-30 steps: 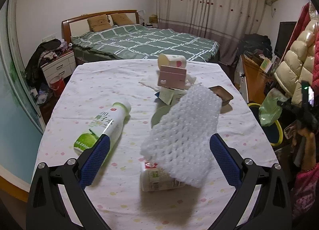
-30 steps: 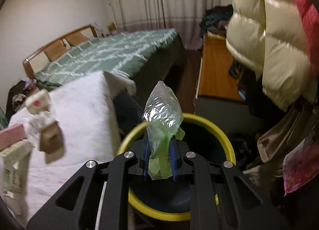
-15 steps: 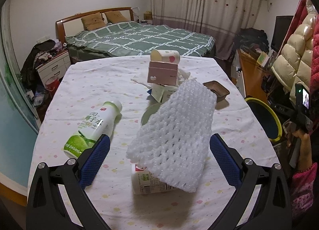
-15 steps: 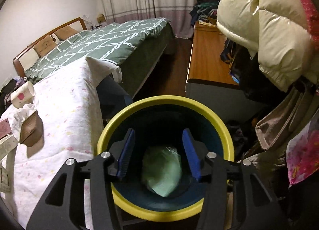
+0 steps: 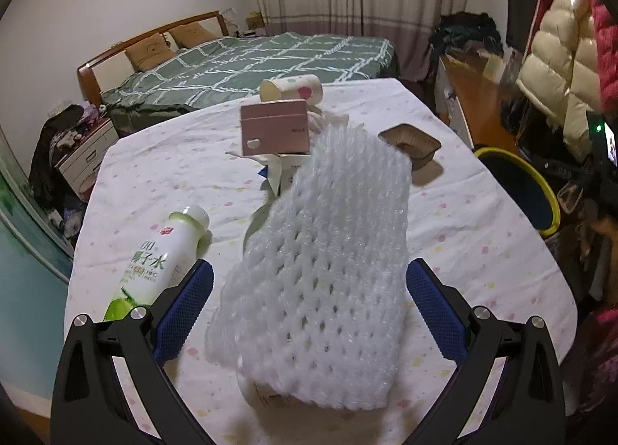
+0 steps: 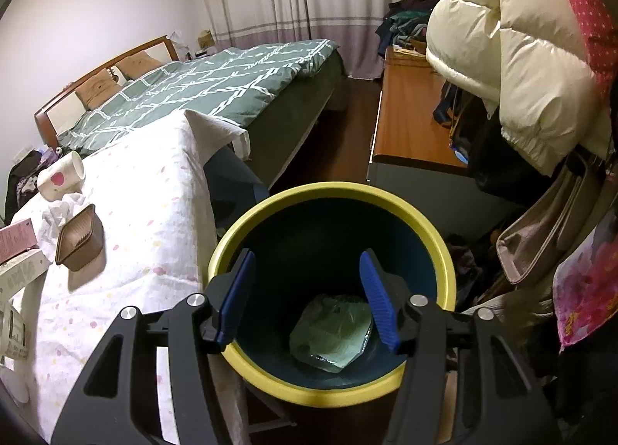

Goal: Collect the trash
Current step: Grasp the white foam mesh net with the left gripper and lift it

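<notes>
Right gripper (image 6: 307, 296): lower centre of its frame, jaws just opened and now spread, nothing between them. A second ago they pinched a green plastic bag (image 6: 332, 331); the bag now lies on the floor of the yellow-rimmed bin (image 6: 332, 190) directly below. One item of trash disposed.

Left gripper (image 5: 309, 309): lower centre, jaws spread wide to either side of a white foam net sleeve (image 5: 320, 252), pads apparently not touching it, though fisheye distortion makes this uncertain. It has drawn closer to the sleeve, likely the next pickup.

Remaining on the table (image 5: 483, 236): green-label bottle (image 5: 154, 259) lower left, brown tray (image 5: 409, 141) upper right, pink box (image 5: 274, 128) and paper cup (image 5: 289, 87) upper centre.
</notes>
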`<state>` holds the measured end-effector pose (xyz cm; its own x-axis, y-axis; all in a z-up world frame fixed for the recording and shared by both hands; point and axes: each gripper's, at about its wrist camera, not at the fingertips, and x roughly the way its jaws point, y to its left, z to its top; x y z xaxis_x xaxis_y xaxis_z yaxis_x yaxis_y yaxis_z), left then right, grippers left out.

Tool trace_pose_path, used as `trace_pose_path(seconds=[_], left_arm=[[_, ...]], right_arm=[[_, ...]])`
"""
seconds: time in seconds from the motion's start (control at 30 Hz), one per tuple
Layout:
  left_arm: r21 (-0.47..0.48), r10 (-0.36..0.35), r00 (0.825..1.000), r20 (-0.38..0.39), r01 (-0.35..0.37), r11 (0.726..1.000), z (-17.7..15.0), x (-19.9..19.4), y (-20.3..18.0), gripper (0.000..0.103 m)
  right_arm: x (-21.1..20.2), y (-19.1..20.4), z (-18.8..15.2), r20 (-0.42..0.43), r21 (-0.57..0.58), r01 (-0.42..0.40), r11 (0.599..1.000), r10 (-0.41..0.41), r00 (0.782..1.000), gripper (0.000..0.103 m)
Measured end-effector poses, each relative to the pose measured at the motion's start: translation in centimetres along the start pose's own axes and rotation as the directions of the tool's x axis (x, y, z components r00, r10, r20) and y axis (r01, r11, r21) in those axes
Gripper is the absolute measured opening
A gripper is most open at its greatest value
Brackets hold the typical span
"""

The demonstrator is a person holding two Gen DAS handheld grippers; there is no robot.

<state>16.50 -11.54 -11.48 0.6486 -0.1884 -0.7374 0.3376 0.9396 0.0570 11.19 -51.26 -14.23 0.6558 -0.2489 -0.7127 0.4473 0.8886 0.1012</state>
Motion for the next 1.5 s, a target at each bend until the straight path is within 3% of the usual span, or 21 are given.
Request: trace_pose_path(seconds=[0.2,0.43,0.77,0.97,1.17,1.5], left_arm=[[0.030,0.009,0.999,-0.037,-0.008,1.000,-0.2,1.3,-0.5,0.098],[-0.030,-0.054,0.997,-0.057,0.053,0.998,-0.3,1.1,0.5,0.054],[0.008,-0.132,0.991,0.012,0.132,0.991,0.3,-3.2,-0.7,0.019],[0.068,-0.163,0.986,0.042,0.160,0.985,1.3,-4.4,-2.9,0.013],[0.102,-0.208,0.978,0.019,0.206,0.973,1.9,-3.7,-4.6,0.012],[0.234,-0.348,0.937,-0.035,0.346,0.908,5.4,-0.3,-14.4,0.012]], right_arm=[[0.1,-0.2,-0.1,-0.005,0.010,-0.012,1.000,0.012,1.000,0.054],[-0.1,-0.3,-0.2,0.003,0.014,-0.017,1.000,0.017,1.000,0.054],[-1.1,0.1,-0.5,0.017,0.011,-0.031,0.999,0.031,0.999,0.054],[-3.1,-0.7,-0.9,0.054,0.023,-0.038,0.999,0.037,0.998,0.054],[-4.2,-2.1,-1.2,0.067,0.041,-0.042,0.998,0.039,0.997,0.054],[-7.9,-4.6,-2.1,0.134,0.040,-0.019,0.999,0.013,0.991,0.054]])
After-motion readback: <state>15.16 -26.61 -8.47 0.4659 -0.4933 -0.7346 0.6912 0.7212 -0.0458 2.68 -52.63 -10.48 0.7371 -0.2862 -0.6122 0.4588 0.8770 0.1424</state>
